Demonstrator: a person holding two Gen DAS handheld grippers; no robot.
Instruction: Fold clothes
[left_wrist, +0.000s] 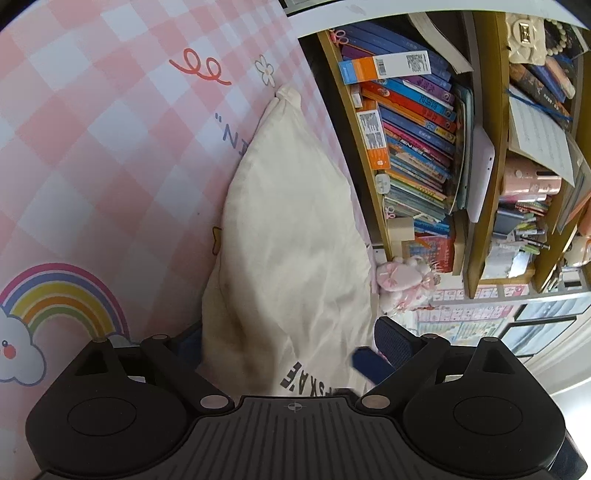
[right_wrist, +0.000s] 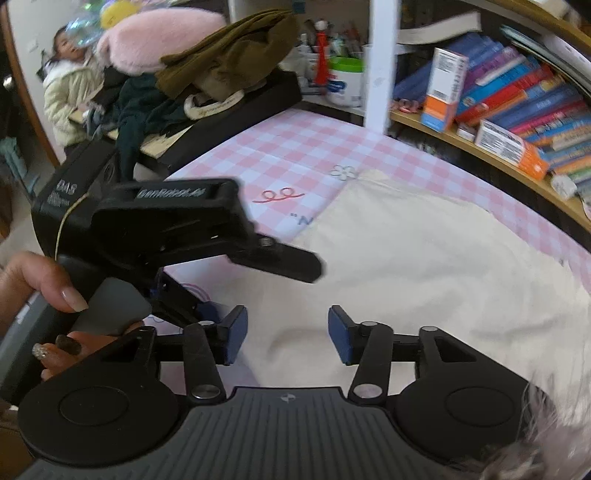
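The left hand-held gripper (right_wrist: 258, 266) has its jaws wide apart with nothing in them, over the near left part of the cream shirt (right_wrist: 424, 280). The shirt lies flat on the pink checked counter (right_wrist: 295, 155), reaching toward the bookshelf (right_wrist: 517, 122) edge. The right hand-held gripper (right_wrist: 288, 334) is partly apart above the shirt, pinching nothing.

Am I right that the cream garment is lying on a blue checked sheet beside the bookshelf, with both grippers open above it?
Not quite: the sheet is pink checked, not blue, as the right wrist view shows. The cream garment does lie on it beside the bookshelf, with the right gripper and left gripper open.
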